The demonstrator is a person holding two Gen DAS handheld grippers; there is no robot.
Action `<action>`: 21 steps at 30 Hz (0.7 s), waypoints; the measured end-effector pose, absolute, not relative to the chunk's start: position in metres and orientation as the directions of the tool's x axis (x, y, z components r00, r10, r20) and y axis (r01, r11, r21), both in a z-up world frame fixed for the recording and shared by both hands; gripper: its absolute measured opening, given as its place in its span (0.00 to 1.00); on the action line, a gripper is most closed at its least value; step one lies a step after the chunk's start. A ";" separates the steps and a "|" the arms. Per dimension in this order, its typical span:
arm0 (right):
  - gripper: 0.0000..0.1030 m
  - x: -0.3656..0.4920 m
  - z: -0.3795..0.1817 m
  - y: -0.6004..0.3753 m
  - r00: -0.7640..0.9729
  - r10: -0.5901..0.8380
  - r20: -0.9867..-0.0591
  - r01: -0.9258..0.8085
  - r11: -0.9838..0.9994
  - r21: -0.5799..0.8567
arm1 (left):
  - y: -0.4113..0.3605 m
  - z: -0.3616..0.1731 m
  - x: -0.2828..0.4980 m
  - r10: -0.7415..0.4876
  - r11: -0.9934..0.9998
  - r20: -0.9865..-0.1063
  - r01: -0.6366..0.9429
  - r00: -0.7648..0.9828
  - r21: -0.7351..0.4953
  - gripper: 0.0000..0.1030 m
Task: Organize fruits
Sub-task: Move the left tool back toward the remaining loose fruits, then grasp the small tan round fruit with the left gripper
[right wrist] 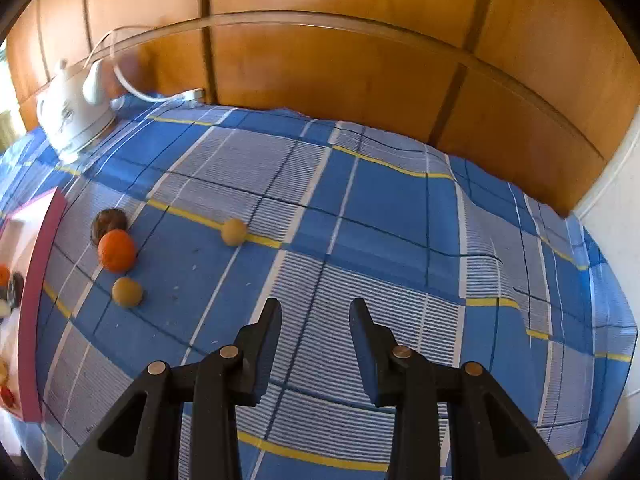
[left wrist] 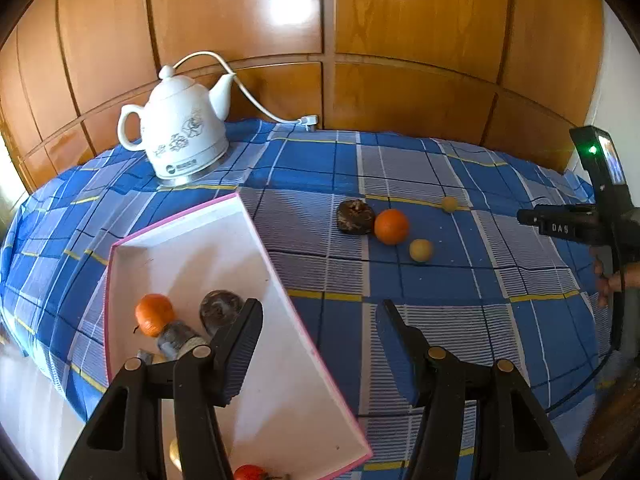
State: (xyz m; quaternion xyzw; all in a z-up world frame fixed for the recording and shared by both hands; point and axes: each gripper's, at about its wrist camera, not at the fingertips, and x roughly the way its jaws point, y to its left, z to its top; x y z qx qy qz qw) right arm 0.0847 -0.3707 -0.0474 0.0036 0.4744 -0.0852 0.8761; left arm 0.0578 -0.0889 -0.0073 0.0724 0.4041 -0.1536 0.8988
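The left gripper (left wrist: 318,312) hangs with jaws apart over the near edge of a white tray (left wrist: 276,368) holding an orange (left wrist: 154,314) and dark fruit. The right gripper (right wrist: 315,312), also apart, is above the blue checked cloth (right wrist: 380,208). Farther off lie another orange (right wrist: 116,250), a dark fruit (right wrist: 108,222) and two small yellow fruits (right wrist: 127,291). A white kettle (left wrist: 180,128) stands far left.
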 end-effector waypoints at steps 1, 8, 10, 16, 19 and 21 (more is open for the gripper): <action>0.34 0.085 -0.046 -0.374 0.536 -0.140 -0.833 0.167 0.984 -0.058 | -0.092 -0.007 0.058 -0.215 0.941 -0.748 0.338 0.628 0.013 0.58; 0.34 0.086 -0.041 -0.382 0.537 -0.091 -0.839 0.197 0.980 0.020 | -0.117 -0.005 0.060 -0.212 0.922 -0.736 0.382 0.642 0.067 0.58; 0.34 0.086 -0.039 -0.382 0.540 -0.083 -0.837 0.197 0.980 0.030 | -0.121 -0.004 0.061 -0.216 0.918 -0.736 0.391 0.642 0.072 0.58; 0.34 0.085 -0.037 -0.384 0.544 -0.075 -0.836 0.202 0.978 0.044 | -0.132 -0.007 0.064 -0.220 0.908 -0.741 0.410 0.635 0.082 0.58; 0.34 0.085 -0.036 -0.384 0.544 -0.070 -0.836 0.203 0.978 0.050 | -0.137 -0.009 0.065 -0.219 0.905 -0.743 0.416 0.633 0.088 0.58; 0.34 0.085 -0.036 -0.384 0.541 -0.070 -0.838 0.203 0.978 0.050 | -0.139 -0.010 0.065 -0.220 0.903 -0.745 0.421 0.630 0.090 0.58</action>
